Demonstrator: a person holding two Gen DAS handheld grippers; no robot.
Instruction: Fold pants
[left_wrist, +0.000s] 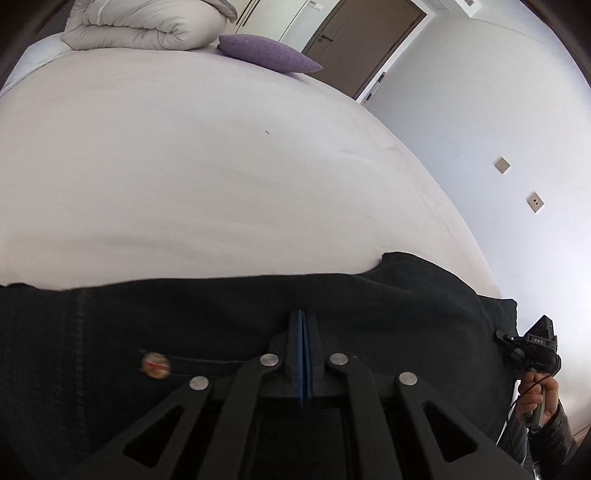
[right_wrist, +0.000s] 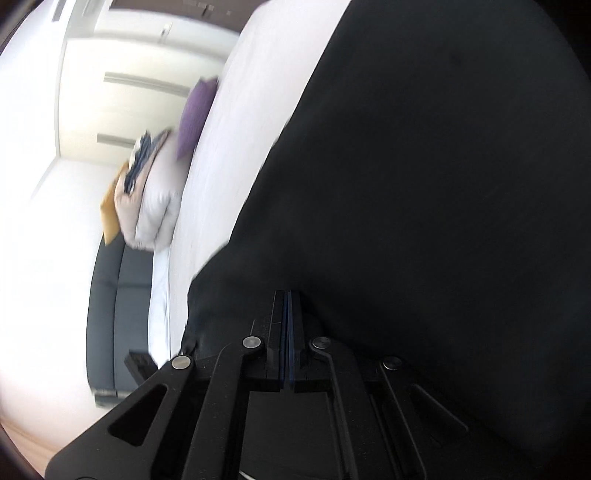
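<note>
Black pants (left_wrist: 221, 314) lie across the near edge of a white bed (left_wrist: 221, 166), with a round metal button (left_wrist: 156, 365) showing at the waist. My left gripper (left_wrist: 303, 314) is shut, its blue pads together and its tips pressed into the black cloth just right of the button. At the right end of the pants a hand (left_wrist: 539, 395) holds my right gripper (left_wrist: 502, 336), which bites the lifted corner of the cloth. In the right wrist view, which is rolled sideways, that gripper (right_wrist: 287, 295) is shut and the pants (right_wrist: 424, 184) fill the frame ahead of it.
A purple cushion (left_wrist: 266, 53) and a folded pale duvet (left_wrist: 147, 26) sit at the far end of the bed. Behind them are a brown door (left_wrist: 369, 37) and a white wall with two sockets (left_wrist: 502, 165). A dark padded bed frame (right_wrist: 122, 302) runs along the mattress side.
</note>
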